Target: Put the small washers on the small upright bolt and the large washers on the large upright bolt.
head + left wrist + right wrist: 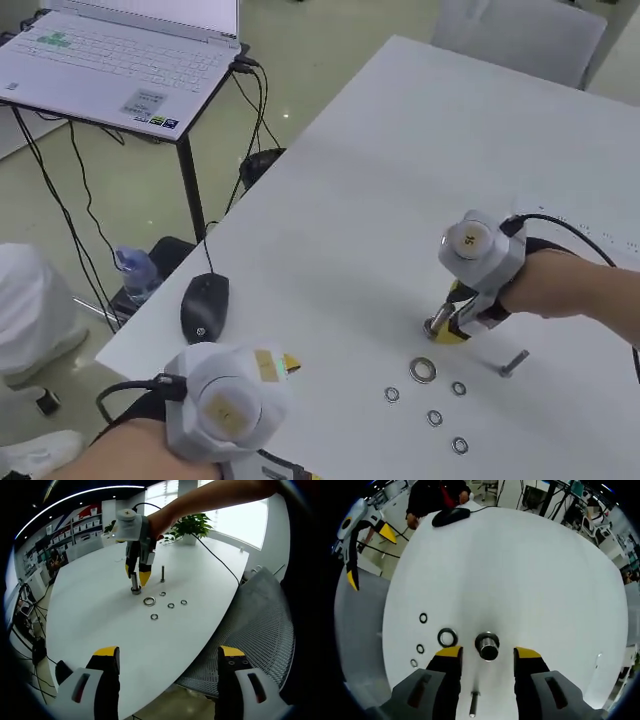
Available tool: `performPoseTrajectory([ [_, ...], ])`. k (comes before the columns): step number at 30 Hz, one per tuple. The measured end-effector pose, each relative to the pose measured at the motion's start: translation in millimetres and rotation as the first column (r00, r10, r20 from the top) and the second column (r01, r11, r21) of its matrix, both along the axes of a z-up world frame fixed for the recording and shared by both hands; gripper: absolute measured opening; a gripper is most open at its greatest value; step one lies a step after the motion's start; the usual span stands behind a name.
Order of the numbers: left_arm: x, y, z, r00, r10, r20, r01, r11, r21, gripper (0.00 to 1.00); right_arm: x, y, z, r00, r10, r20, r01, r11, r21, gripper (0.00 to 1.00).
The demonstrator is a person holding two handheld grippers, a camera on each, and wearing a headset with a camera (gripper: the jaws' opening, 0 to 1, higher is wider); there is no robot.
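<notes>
The large bolt (487, 646) stands upright on the white table, between and just ahead of my right gripper's (488, 653) open fingers, untouched. In the head view that right gripper (452, 318) hovers over the large bolt (437, 322). The small bolt (162, 573) stands upright just beyond it. One large washer (423, 370) and several small washers (434, 417) lie flat beside the bolts. My left gripper (170, 655) is open and empty, held off the table's near edge, well away from the parts; the head view shows the left gripper (296, 418) at the bottom left.
A black mouse (204, 305) lies near the table's left edge. Off the table, a laptop (120, 50) sits on a stand with cables hanging down, and a water bottle (135, 272) stands on the floor. A grey mesh chair (250, 645) is beside the table edge.
</notes>
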State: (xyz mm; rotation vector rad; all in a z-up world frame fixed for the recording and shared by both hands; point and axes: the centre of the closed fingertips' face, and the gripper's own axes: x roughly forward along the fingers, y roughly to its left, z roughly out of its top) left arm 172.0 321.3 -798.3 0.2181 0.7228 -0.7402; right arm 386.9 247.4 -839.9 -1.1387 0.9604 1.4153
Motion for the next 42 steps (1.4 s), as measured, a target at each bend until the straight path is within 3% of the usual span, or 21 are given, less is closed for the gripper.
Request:
performPoseTrajectory([
  [5, -1.8, -3.0, 6.8, 1.000, -0.025, 0.012, 0.025, 1.000, 0.003, 0.80, -4.9, -8.5, 15.7, 1.000, -0.016, 0.009, 0.016, 1.000, 0.006, 0.42],
  [10, 3.4, -0.8, 13.9, 0.999, -0.041, 0.018, 0.040, 0.999, 0.016, 0.80, -9.5, -17.1, 17.9, 0.999, -0.033, 0.018, 0.033, 0.999, 0.009, 0.42],
  [16, 7.8, -2.3, 19.3, 0.999, -0.048, 0.023, 0.048, 0.999, 0.006, 0.79, -29.9, -19.8, 23.3, 0.999, -0.051, -0.020, 0.051, 0.998, 0.037, 0.42],
  [18, 8.2, -4.1, 17.9, 0.997, -0.067, 0.030, 0.066, 0.998, 0.023, 0.79, -33.4, -20.6, 23.3, 0.999, -0.044, -0.010, 0.044, 0.998, 0.037, 0.41],
  [24, 6.8, -6.8, 13.8, 0.996, -0.082, 0.019, 0.082, 0.996, 0.021, 0.79, -49.1, -18.7, 21.3, 1.000, -0.018, -0.019, 0.019, 0.999, 0.043, 0.41],
  [27, 6.9, -5.1, 11.0, 0.994, -0.110, 0.027, 0.108, 0.993, 0.057, 0.79, -53.8, -16.9, 19.8, 1.000, -0.007, -0.023, 0.008, 0.999, 0.043, 0.41],
  [36, 11.6, -5.3, 11.0, 0.995, -0.097, 0.030, 0.095, 0.995, 0.042, 0.79, -63.0, -7.4, 17.5, 0.999, 0.014, -0.032, -0.012, 0.997, 0.073, 0.41],
  [42, 12.2, -2.7, 9.5, 0.996, -0.081, 0.027, 0.080, 0.996, 0.035, 0.78, -69.2, -8.7, 5.6, 0.998, 0.056, -0.035, -0.055, 0.997, 0.049, 0.40],
])
